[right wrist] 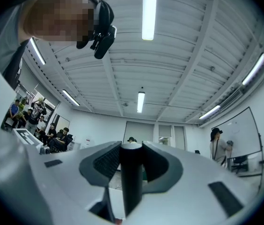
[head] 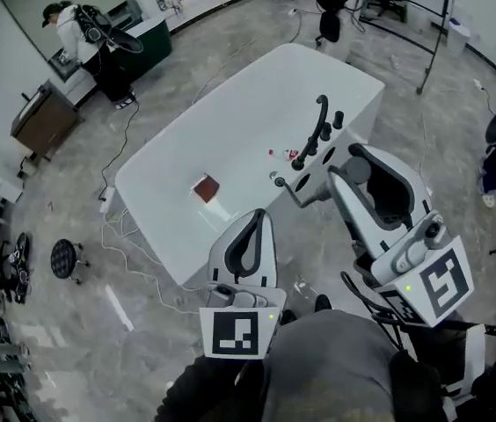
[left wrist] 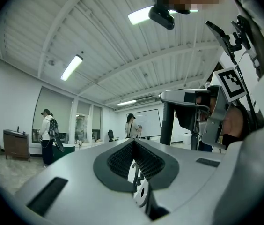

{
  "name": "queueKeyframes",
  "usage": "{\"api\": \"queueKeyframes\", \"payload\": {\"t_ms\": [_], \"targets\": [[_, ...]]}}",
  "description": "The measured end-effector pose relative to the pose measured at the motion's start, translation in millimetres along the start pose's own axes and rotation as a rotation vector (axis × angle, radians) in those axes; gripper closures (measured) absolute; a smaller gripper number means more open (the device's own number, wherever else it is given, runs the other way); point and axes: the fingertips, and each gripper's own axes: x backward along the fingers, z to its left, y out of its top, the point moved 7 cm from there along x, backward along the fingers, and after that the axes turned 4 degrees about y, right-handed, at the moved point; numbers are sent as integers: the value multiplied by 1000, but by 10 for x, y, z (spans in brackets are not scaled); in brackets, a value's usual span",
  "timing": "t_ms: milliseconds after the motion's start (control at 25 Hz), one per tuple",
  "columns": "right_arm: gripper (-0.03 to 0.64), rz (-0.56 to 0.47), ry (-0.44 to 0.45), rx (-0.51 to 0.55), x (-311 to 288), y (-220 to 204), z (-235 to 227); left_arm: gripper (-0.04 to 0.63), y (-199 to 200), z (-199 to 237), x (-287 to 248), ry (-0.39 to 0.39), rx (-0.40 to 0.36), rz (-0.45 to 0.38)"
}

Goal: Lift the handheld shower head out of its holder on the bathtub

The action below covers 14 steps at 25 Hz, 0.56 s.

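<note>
Grip ahead of extraction. Right gripper (right wrist: 132,145) clenched, near its tips, on a dark upright cylinder, judged to be the handle of the handheld shower head (right wrist: 132,182). The cylinder fills the gap between the pads, and its top is level with the jaws' upper face. In the head view this grasp sits at the right-hand edge of the bathtub (head: 230,112), just beside the row of black knobs (head: 326,134) and the tall curved spout (head: 321,117). The gripper body hides the handle's lower end and the holder, so whether the handle has left the holder cannot be told. Left gripper (head: 261,216) clamped shut on nothing, showing at the tub's near edge, apart from the fittings.

Recommended technique (a judgement):
- **Direction:** draw the handle straight up along its own axis, without tilting, until the lower end is plainly clear of the holder. Only then carry it sideways.
- **Grip:** hold the clench steady, since a smooth round handle may twist or slide between the pads.
- **Speed:** expect drag from a hose beneath, not visible here, and raise slowly.
- **Clearance:** keep the rise away from the spout, and keep the left gripper out of the path
</note>
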Motion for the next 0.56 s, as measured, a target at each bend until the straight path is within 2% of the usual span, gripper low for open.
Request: {"api": "queueKeyframes", "payload": {"t_ms": [160, 560], "targets": [[474, 7, 13, -11, -160, -126, 66, 594, -101, 171, 26, 20, 12, 17], [474, 14, 33, -12, -339, -50, 135, 594, -13, 326, 71, 39, 24, 22]]}}
